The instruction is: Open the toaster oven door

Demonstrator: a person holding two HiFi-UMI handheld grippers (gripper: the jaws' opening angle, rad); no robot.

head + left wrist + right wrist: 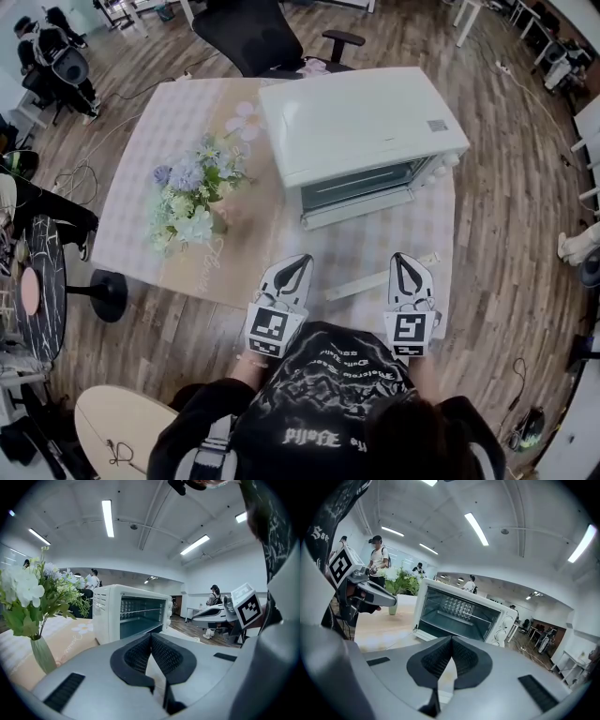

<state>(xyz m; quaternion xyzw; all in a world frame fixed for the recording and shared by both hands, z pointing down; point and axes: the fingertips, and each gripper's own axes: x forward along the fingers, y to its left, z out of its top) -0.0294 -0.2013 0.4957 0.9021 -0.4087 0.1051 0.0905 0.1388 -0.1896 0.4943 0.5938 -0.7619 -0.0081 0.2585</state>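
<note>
A white toaster oven [361, 122] stands at the far right of the table, its glass front [361, 185] turned toward me. A wire rack shows behind the glass in the left gripper view [136, 613] and the right gripper view [459, 613]. I cannot tell whether the door is ajar. My left gripper [302, 258] hovers at the table's near edge, shut and empty [151, 634]. My right gripper [401, 256] is level with it, a little to the right, also shut with nothing between the pads [451, 638]. Both are well short of the oven.
A vase of pale flowers [192, 202] stands left of the oven on the checked tablecloth [169, 122]. A thin white strip [375, 281] lies on the table between the grippers. A black office chair [253, 37] is behind the table, and a round dark side table [37, 281] is at left.
</note>
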